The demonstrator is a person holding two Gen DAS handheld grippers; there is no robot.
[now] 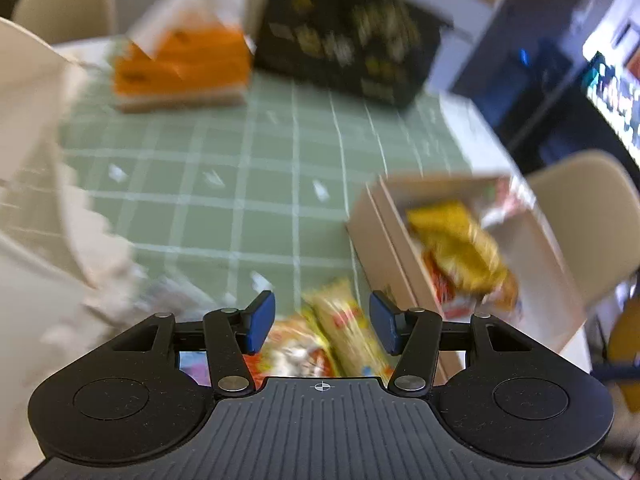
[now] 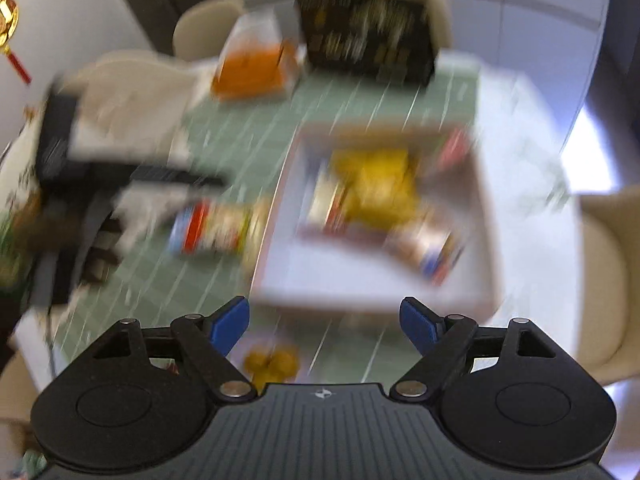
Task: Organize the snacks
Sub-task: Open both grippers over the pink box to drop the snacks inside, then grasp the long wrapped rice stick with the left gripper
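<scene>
Both views are blurred by motion. My left gripper (image 1: 322,326) is open above a yellow snack packet (image 1: 348,328) and an orange-white packet (image 1: 296,350) lying on the green checked tablecloth. To its right stands a cardboard box (image 1: 374,240) holding a yellow snack bag (image 1: 456,248) and red-white packets. My right gripper (image 2: 324,324) is open and empty, held above the table in front of the same box (image 2: 360,284), which holds yellow bags (image 2: 376,184) and other packets. A loose packet (image 2: 216,228) lies left of the box, near the other gripper (image 2: 88,184). A yellow-printed packet (image 2: 272,362) lies under my right gripper.
An orange tissue pack (image 1: 180,68) and a black printed box (image 1: 344,36) stand at the table's far side. Beige chairs (image 1: 592,216) surround the table. A sleeve in white cloth (image 1: 48,200) fills the left of the left wrist view.
</scene>
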